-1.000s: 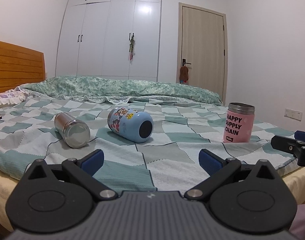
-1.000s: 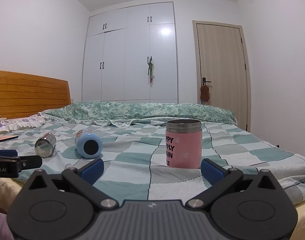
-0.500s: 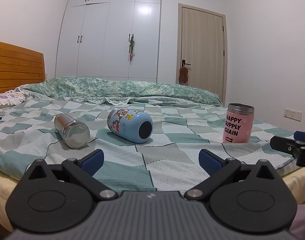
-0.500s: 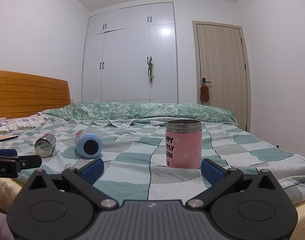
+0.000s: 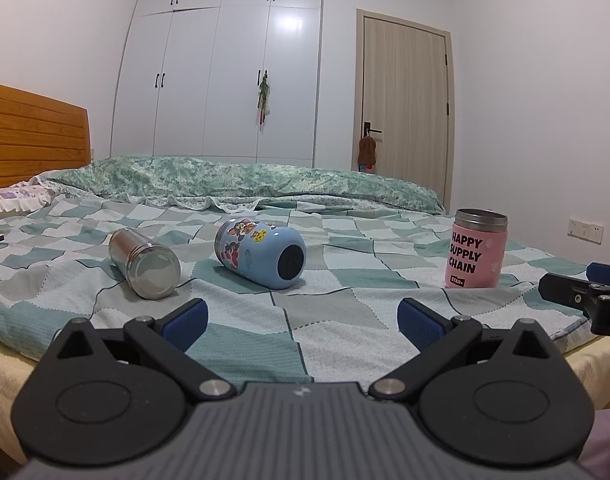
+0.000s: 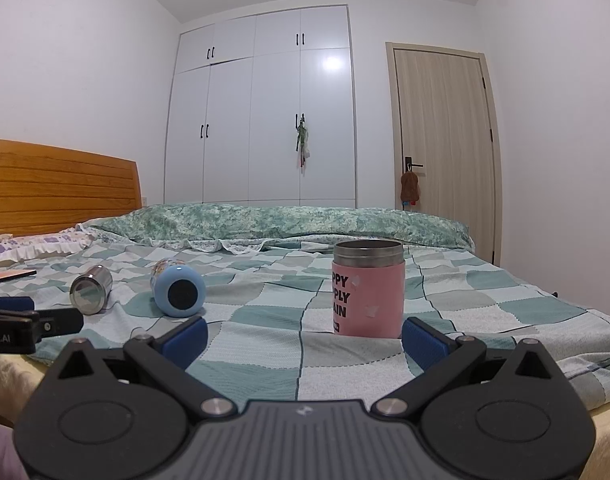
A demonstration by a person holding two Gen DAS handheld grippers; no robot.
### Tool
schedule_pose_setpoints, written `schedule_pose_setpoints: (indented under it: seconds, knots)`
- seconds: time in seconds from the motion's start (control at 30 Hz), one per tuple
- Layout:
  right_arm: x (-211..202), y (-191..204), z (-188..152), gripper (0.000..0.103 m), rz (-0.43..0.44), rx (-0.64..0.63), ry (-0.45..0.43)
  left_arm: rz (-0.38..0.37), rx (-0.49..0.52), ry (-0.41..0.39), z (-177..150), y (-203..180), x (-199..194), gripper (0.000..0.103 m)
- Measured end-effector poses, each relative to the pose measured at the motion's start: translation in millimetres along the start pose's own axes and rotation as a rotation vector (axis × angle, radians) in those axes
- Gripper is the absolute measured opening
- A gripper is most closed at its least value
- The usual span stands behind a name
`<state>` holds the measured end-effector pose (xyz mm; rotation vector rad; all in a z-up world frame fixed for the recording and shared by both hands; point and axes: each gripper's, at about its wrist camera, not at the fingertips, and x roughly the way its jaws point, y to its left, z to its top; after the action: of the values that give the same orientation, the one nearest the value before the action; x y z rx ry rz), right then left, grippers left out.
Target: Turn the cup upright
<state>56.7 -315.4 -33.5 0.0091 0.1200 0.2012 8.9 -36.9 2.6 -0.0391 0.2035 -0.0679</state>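
While both grippers hung at the near bed (image 5: 345, 312) edge, left gripper (image 5: 303, 316) and right gripper (image 6: 303, 334) held jaws apart, gripping nothing. Blue cup (image 5: 261, 253) and steel cup (image 5: 144, 263) lay on their sides, left. Pink cup (image 6: 368, 288) stood upright, right.

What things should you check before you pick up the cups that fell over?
1. Left tongs open and empty: ok.
2. Right tongs open and empty: ok.
3. Blue cup lying on its side, in plain view: ok.
4. Steel cup lying on its side, apart from the blue cup: ok.
5. Pink cup already upright, needs no flip: ok.
6. Bedspread firm enough for a cup to stand: cannot tell.
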Motion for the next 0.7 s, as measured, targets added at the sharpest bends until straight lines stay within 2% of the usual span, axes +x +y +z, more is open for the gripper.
schedule_pose_setpoints:
  seconds: [0.7]
  knots:
    - [0.0,0.2,-0.2,0.103,0.001,-0.003,0.002,-0.008,0.004,-0.012,-0.6,0.7,-1.7,0.103]
